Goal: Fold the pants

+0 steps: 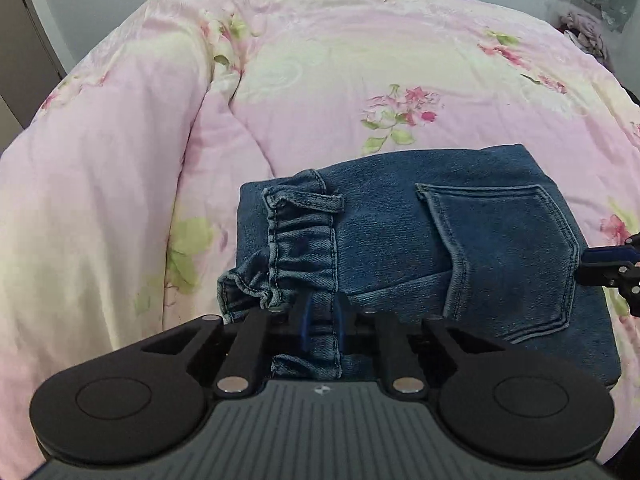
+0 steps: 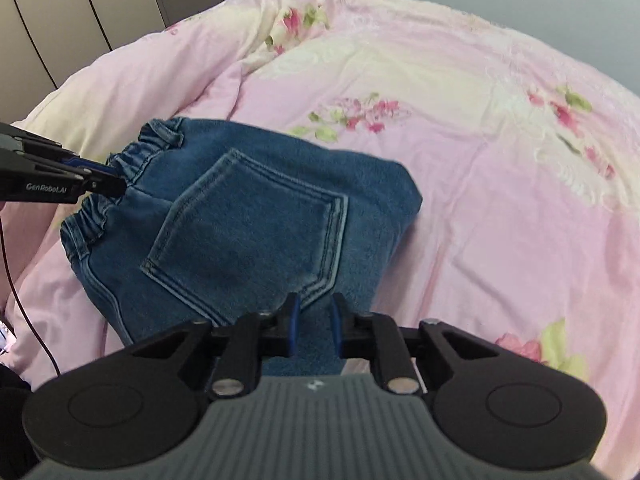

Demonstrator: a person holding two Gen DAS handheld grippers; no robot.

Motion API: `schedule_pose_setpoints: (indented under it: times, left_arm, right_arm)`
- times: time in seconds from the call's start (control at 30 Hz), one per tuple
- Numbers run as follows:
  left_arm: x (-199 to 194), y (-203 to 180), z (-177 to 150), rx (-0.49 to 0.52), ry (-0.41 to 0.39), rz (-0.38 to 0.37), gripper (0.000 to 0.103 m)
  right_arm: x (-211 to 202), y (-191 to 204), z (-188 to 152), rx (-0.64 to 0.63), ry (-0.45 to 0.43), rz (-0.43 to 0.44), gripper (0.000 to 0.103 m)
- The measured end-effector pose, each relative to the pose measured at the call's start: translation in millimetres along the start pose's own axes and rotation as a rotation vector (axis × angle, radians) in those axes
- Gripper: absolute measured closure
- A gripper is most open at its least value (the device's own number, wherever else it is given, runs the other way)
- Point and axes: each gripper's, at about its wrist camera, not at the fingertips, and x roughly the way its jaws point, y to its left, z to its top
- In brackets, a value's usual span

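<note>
Both ends of the folded pants point(image 1: 460, 240) sit inside a gripper's reach, and that is what the coming move turns on. The denim bundle lies on the pink floral quilt point(image 1: 320, 80), back pocket point(image 2: 248, 216) facing up, its long axis running from the elastic waistband point(image 1: 304, 248) on the left across to the folded edge on the right.

From the left gripper point(image 1: 322, 320) the pants stretch ahead and off to the right; its fingers are nearly together and pinch the gathered waistband between them. From the right gripper point(image 2: 314, 322) the bundle spreads ahead and to the left; its fingers stand close together with the denim edge just below the pocket between them, apparently clamped on it.

Judging by this, the pants look already folded small, and each hand is equally near its own end, so any final fold or lift would carry one end along that long axis toward the other.
</note>
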Motion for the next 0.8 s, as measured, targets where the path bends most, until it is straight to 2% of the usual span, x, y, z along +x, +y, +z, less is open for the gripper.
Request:
schedule_pose_setpoints:
  times: [0.17,0.3,0.37,0.53,0.63,0.7,0.8]
  left_arm:
    - [22.7,3.8,-6.5,-0.017,0.01,-0.012,0.083]
    - [25.4,-10.6,-11.8,0.047,-0.015,0.05,0.083]
    - [14.5,-11.5,-13.2,0.048,-0.04,0.054,0.083]
    - [-39.3,-9.6,-27.1,-0.007,-0.112,0.024,0.083]
    - [-51.1,-12.7,-42.6,-0.01,-0.085,0.018,0.083]
    - [-44.4,-14.5,-53.9,0.002,-0.036,0.035,0.083]
    - [-29.2,-11.2,-66.2,-0.006,-0.025,0.049,0.082]
  right_arm:
    - [30.0,-1.2,-14.3,-0.015,0.01,-0.022,0.091]
    - [41.1,-5.7,-17.4,0.015,0.006,-0.005,0.091]
    - [34.8,-8.0,-14.8,0.032,-0.002,0.006,0.091]
    - [-14.8,1.7,-31.6,0.029,-0.097,0.032,0.085]
    - [-32.8,10.6,-51.4,0.024,-0.107,0.059,0.085]
    - [-33.5,13.6,-60.6,0.024,-0.099,0.055,0.085]
    - [-25.6,20.7,-72.6,0.027,-0.098,0.04,0.085]
